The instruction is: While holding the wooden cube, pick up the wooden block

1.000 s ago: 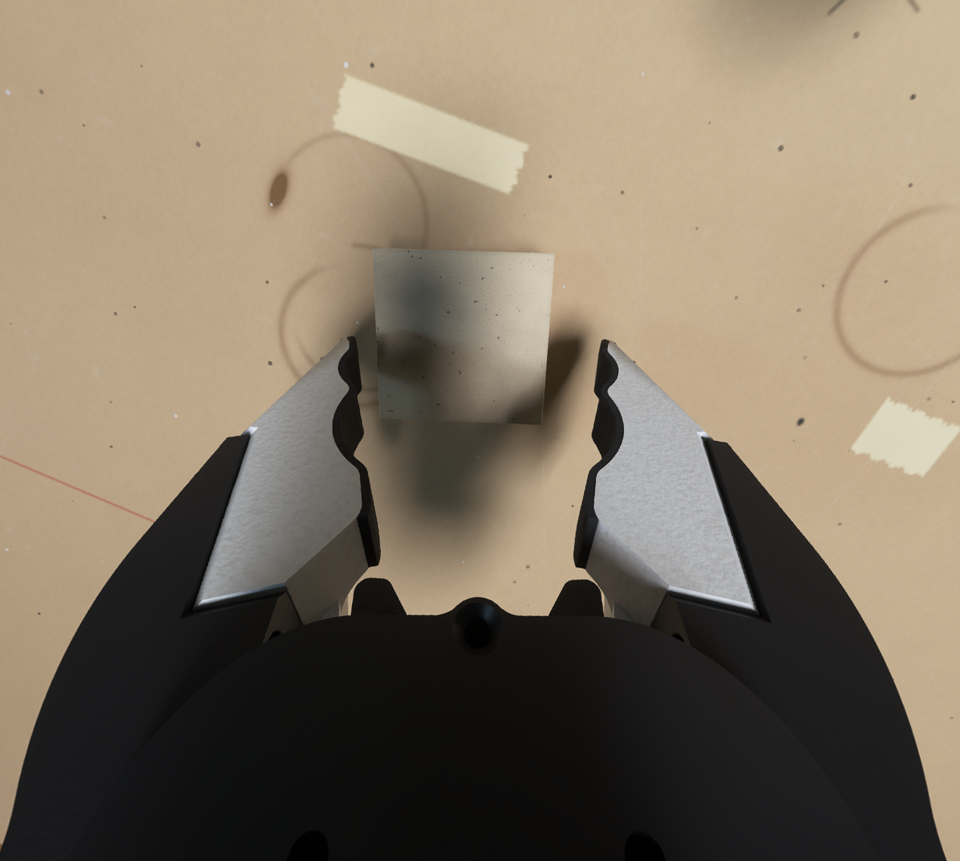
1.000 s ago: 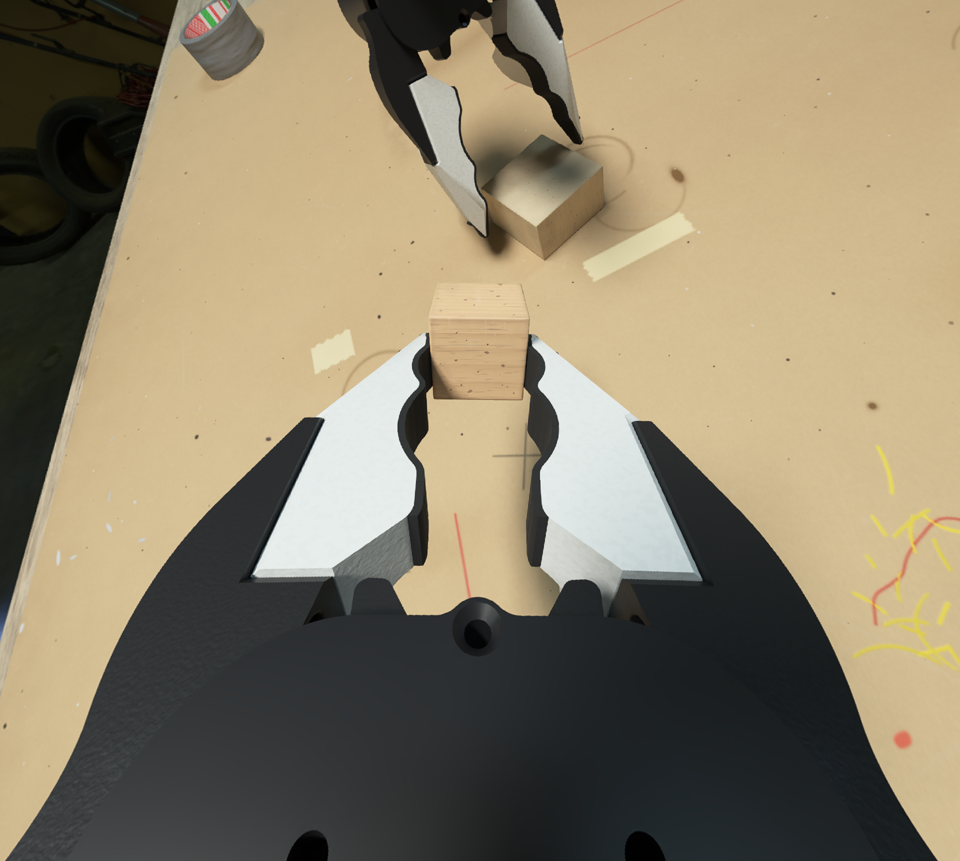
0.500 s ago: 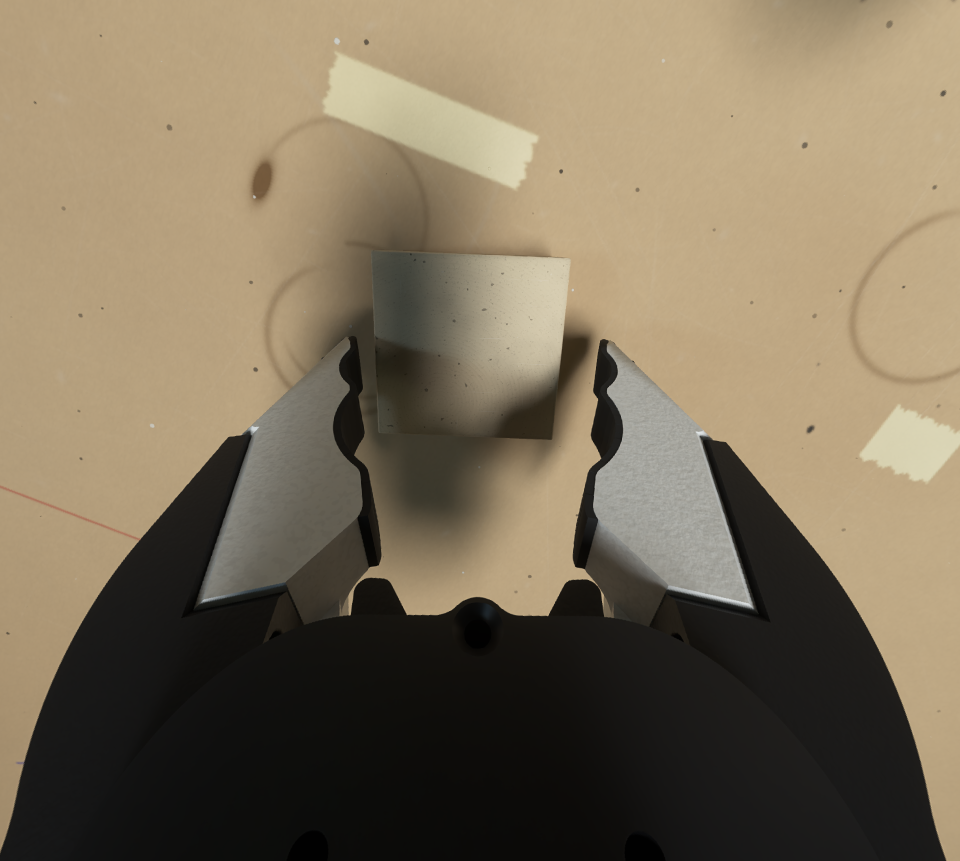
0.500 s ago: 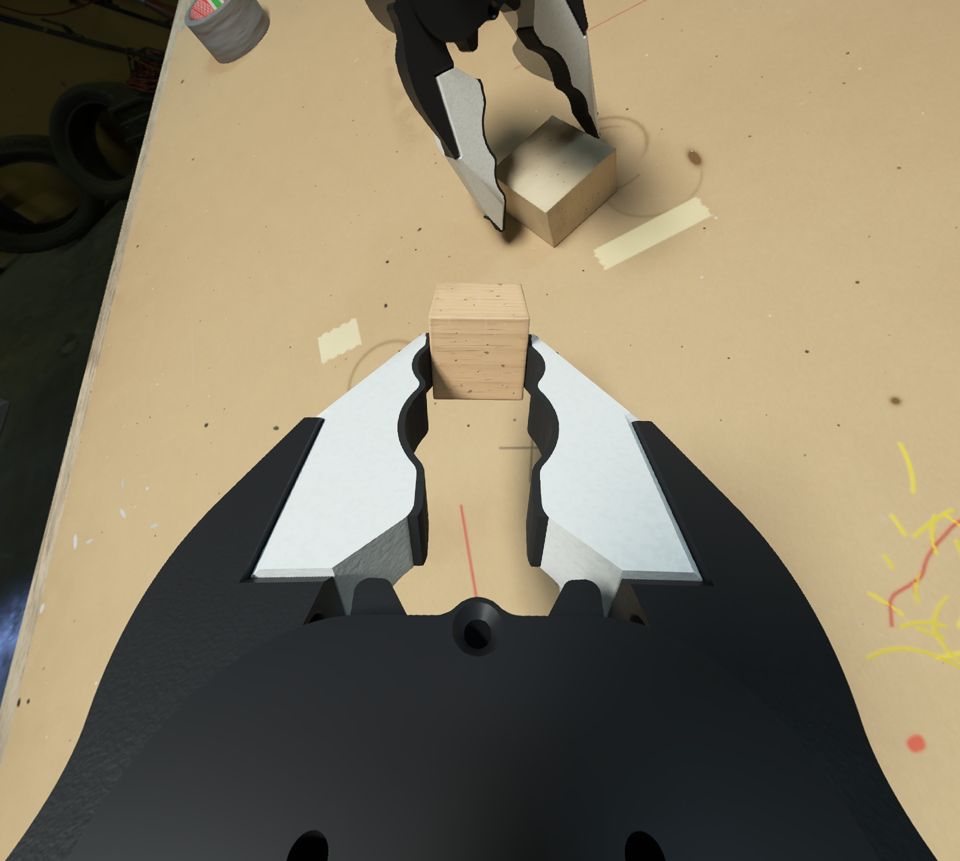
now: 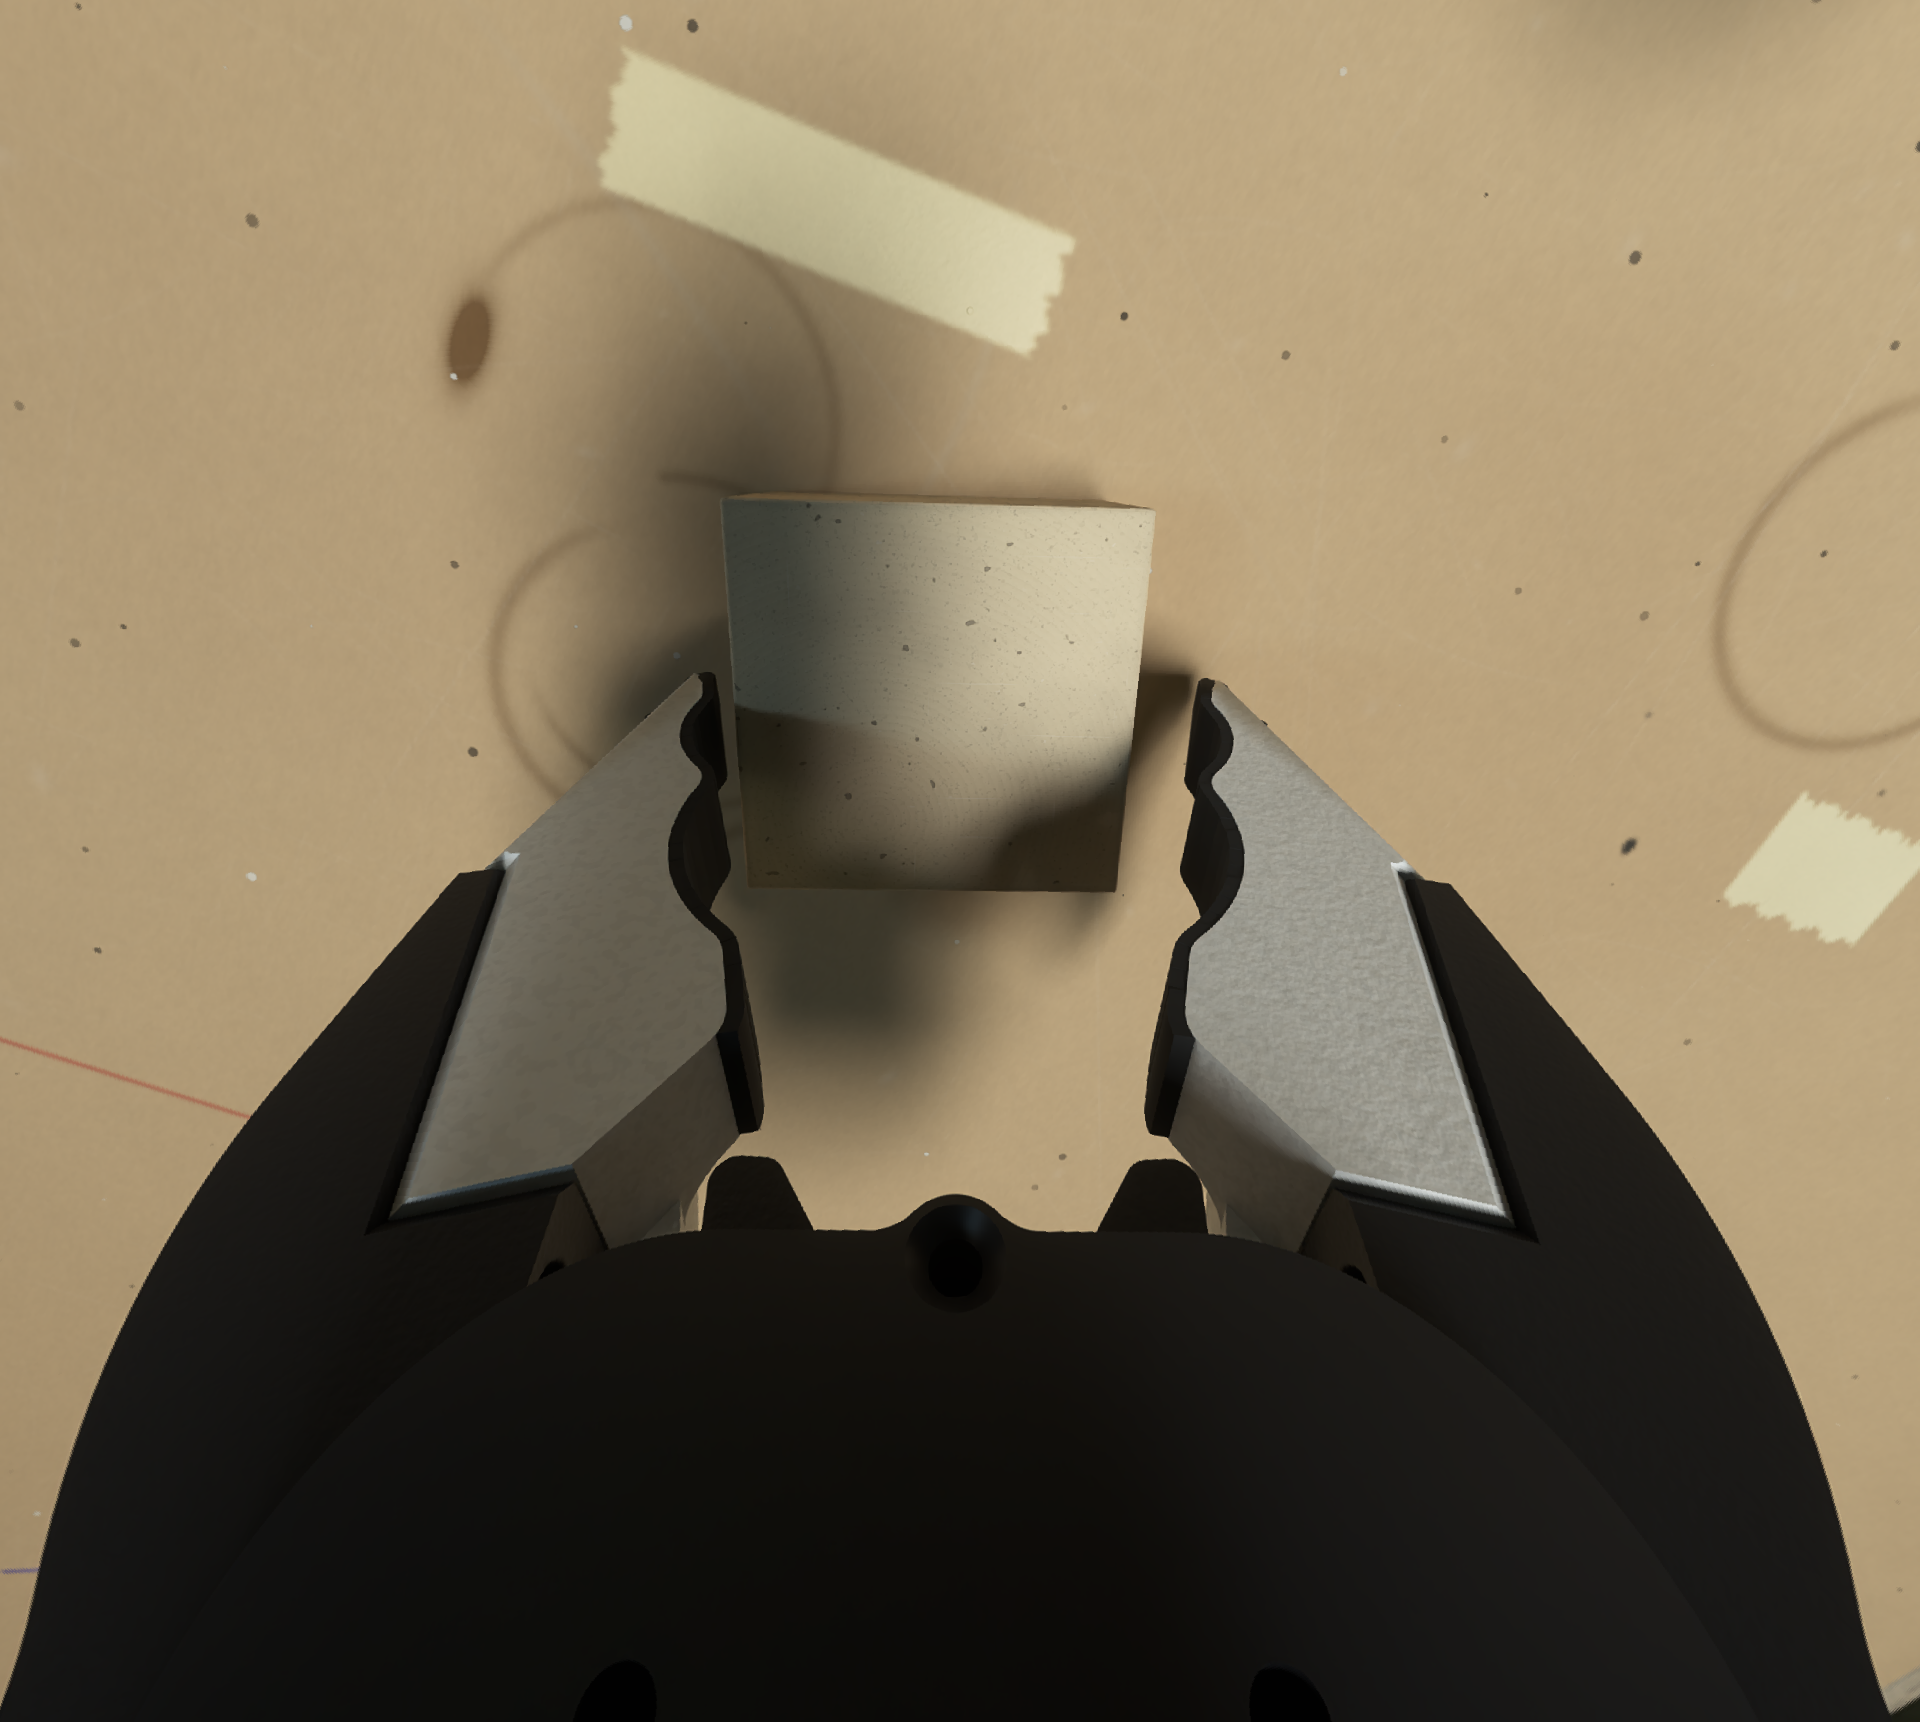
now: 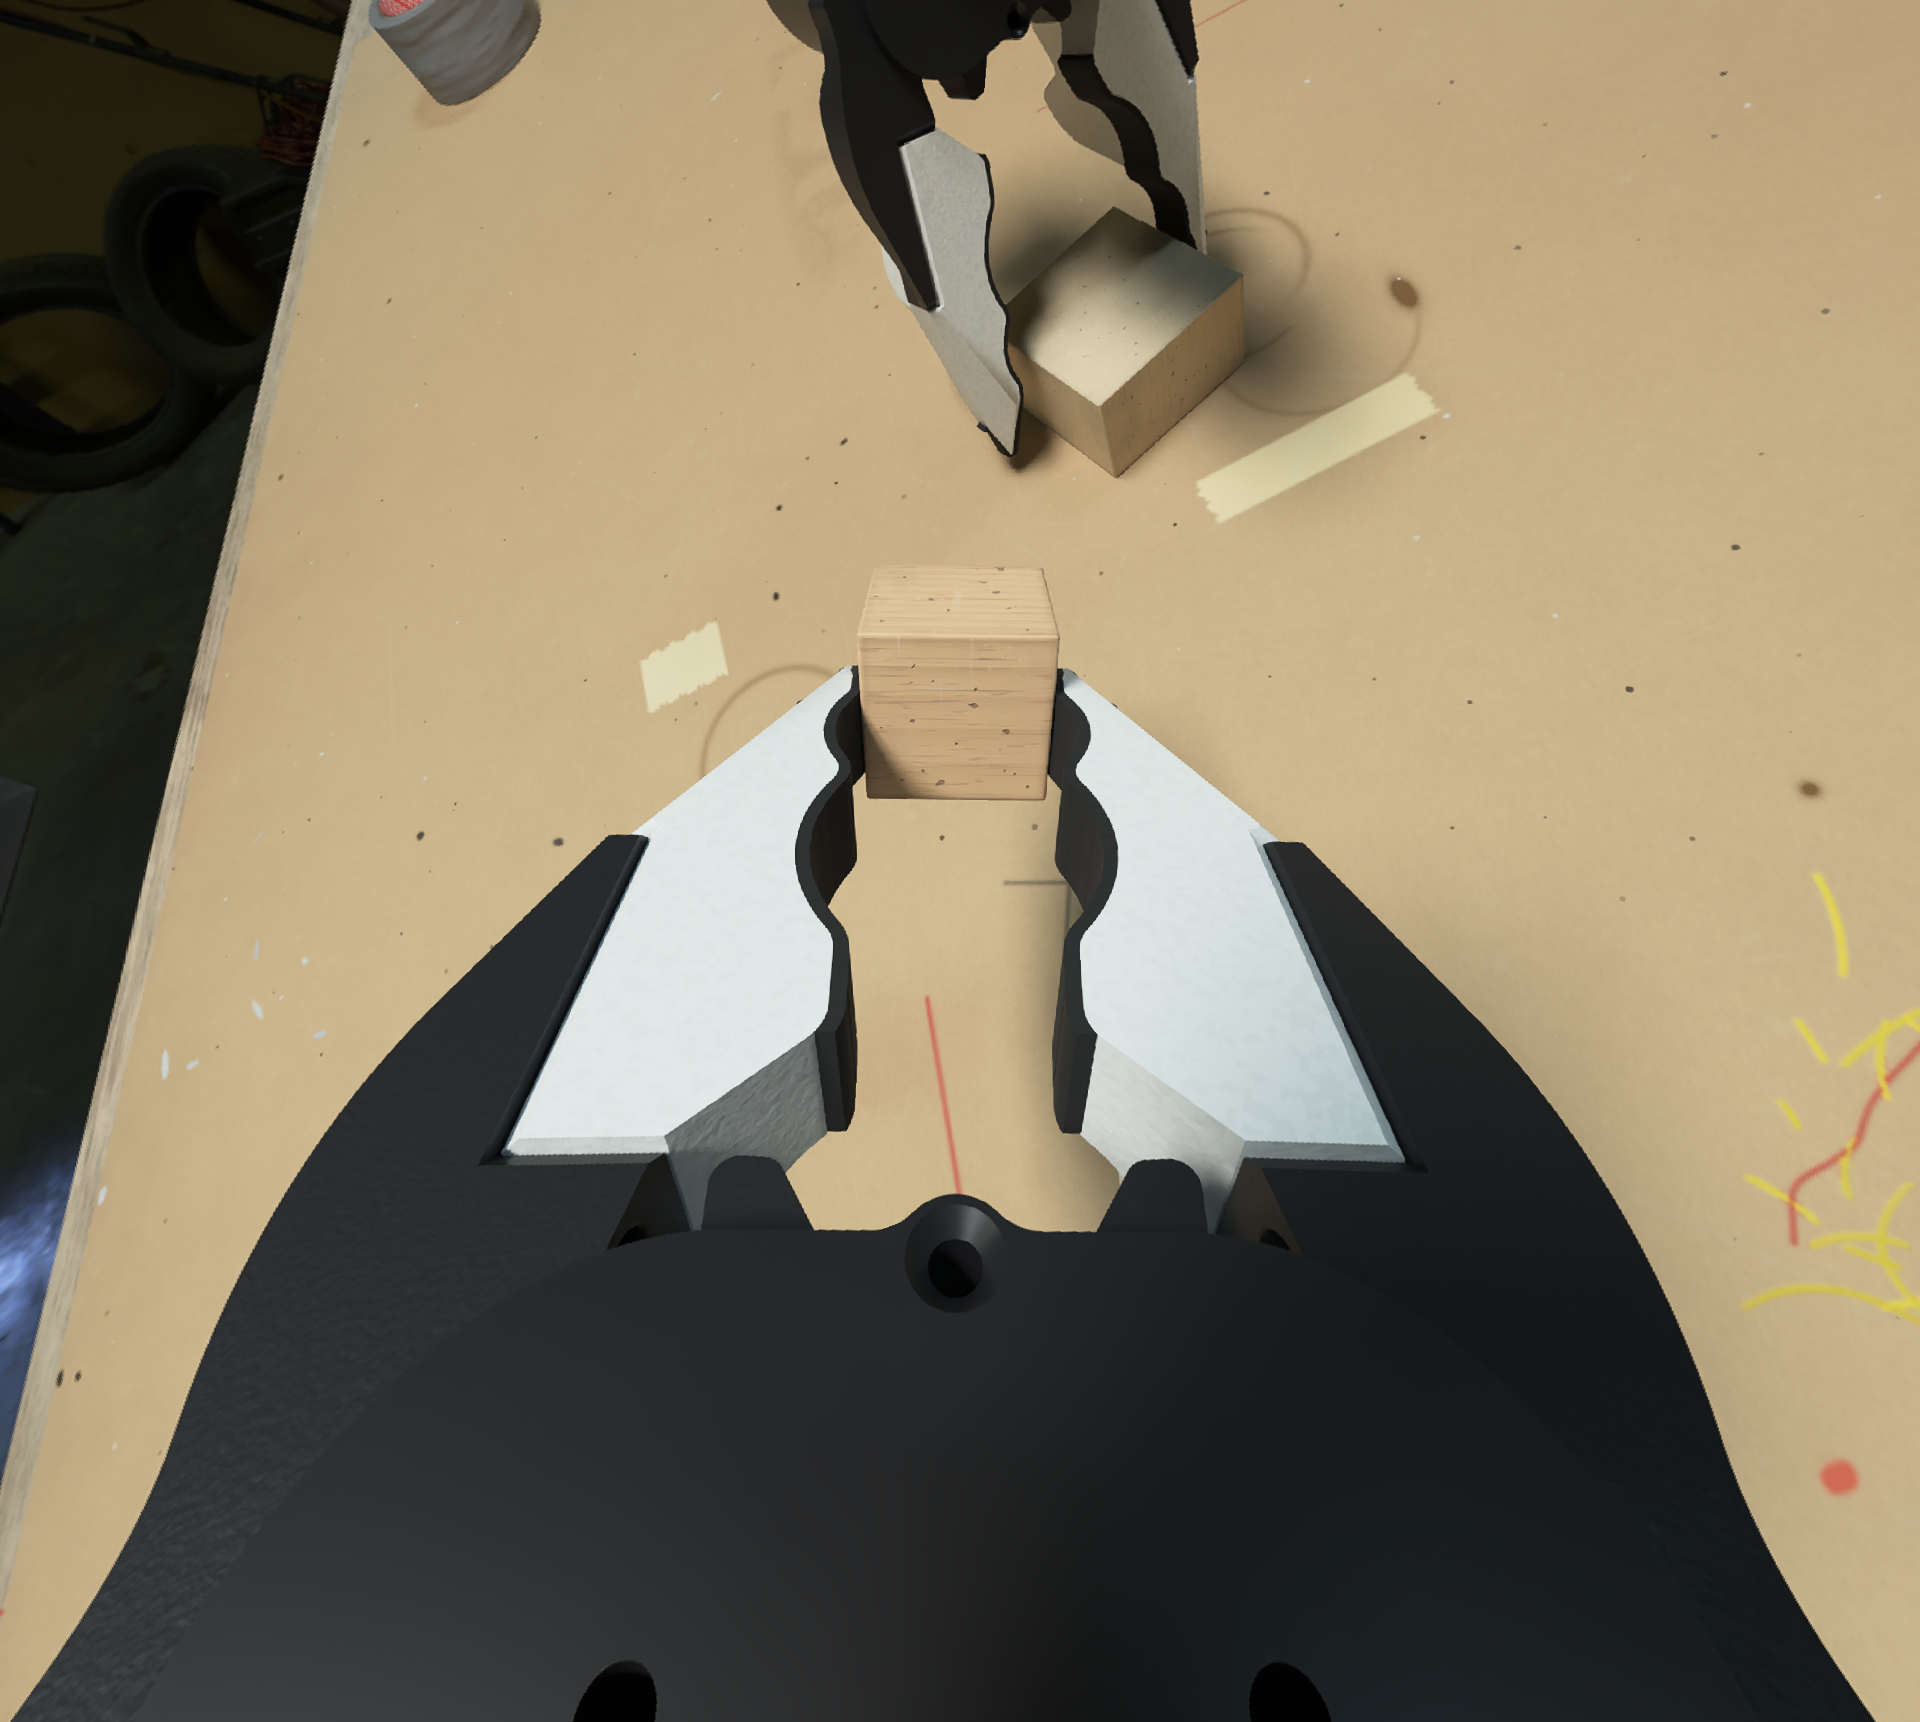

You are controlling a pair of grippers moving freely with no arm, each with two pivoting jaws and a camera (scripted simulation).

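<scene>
Spreading tan under both views, the bench (image 6: 1558,633) is speckled with dark dots, faint ring stains, pencil crosses, pale tape strips (image 6: 1314,446) and yellow and red scribbles (image 6: 1860,1142). A grey tape roll (image 6: 457,15) sits near its far left edge; beyond lie dark floor and tyres (image 6: 135,301). The right tongs (image 6: 956,685) are clamped on the wooden cube (image 6: 956,685), held above the bench. The left tongs (image 5: 951,696) stand apart, straddling the wooden block (image 5: 935,696), which rests on the bench.
</scene>
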